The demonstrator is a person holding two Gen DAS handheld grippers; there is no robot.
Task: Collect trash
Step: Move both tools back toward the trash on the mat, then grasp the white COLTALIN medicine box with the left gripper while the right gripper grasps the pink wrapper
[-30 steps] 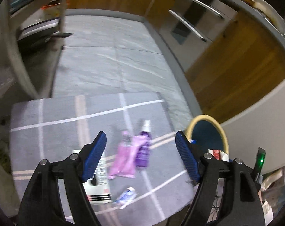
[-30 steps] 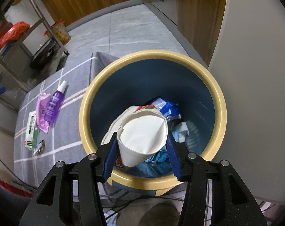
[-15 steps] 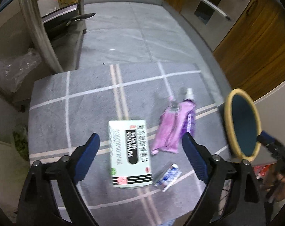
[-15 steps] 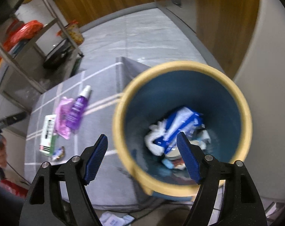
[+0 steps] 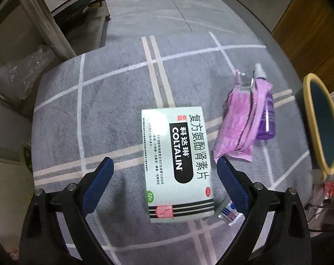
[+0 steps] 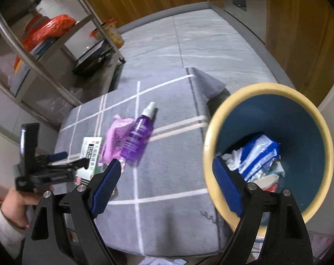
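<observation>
Left hand-held gripper (image 5: pixel 164 176) hangs over the grey checked bench (image 5: pixel 114 101), its blue jaws wide and opening, with the lower half of a white-and-green medicine box (image 5: pixel 178 165) lying flat between them; the pads do not touch it. Just right of the box's lower corner lies a small blue-and-white wrapper (image 5: pixel 228 215), partly behind the right finger. Toward the right of the left wrist view a pink pouch (image 5: pixel 235 128) lies with a purple spray bottle (image 5: pixel 266 114) touching its right side. The yellow-rimmed blue bin (image 5: pixel 321 123) stands at the right edge, beside the bench.

Right hand-held gripper (image 6: pixel 164 187) is also wide and opening, with nothing between its jaws. In its view, the bin at lower right holds crumpled blue-and-white packaging (image 6: pixel 259 154), and a hand (image 6: pixel 17 203) at lower left holds the other tool.
</observation>
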